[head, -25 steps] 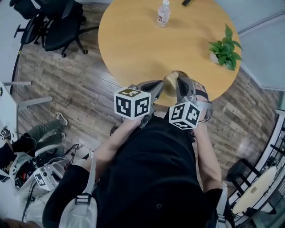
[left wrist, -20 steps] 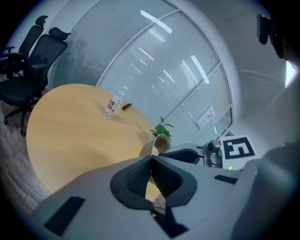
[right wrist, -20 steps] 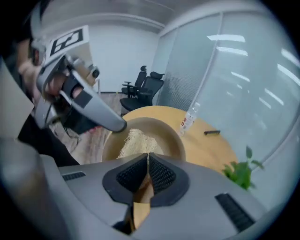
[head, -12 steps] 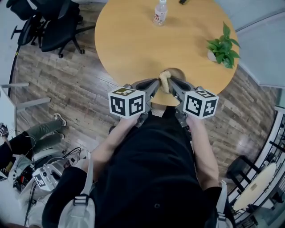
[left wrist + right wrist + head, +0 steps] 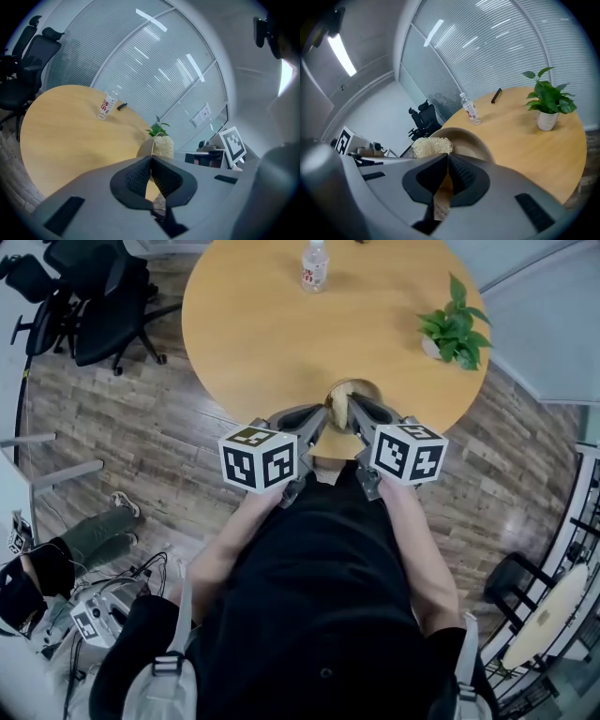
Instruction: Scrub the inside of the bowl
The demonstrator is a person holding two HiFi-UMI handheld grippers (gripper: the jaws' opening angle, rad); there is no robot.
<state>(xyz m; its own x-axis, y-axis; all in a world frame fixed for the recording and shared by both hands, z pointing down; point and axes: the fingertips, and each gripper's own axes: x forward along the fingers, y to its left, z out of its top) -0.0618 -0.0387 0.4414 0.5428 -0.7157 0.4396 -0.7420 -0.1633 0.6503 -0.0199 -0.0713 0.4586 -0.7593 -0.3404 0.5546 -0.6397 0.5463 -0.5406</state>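
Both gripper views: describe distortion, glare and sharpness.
Left gripper view: strong fisheye bows the blinds into arcs, corners vignette dark, a ceiling light glares at the right edge. Right gripper view: same bowing, plant sharp, light strip blown out.

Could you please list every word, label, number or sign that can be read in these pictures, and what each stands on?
No text can be read here.
Water bottle: red and white label, print too small to read.
White wall plate: blurred, unreadable.
Marker cubes: black-and-white square patterns only, no letters or numbers.
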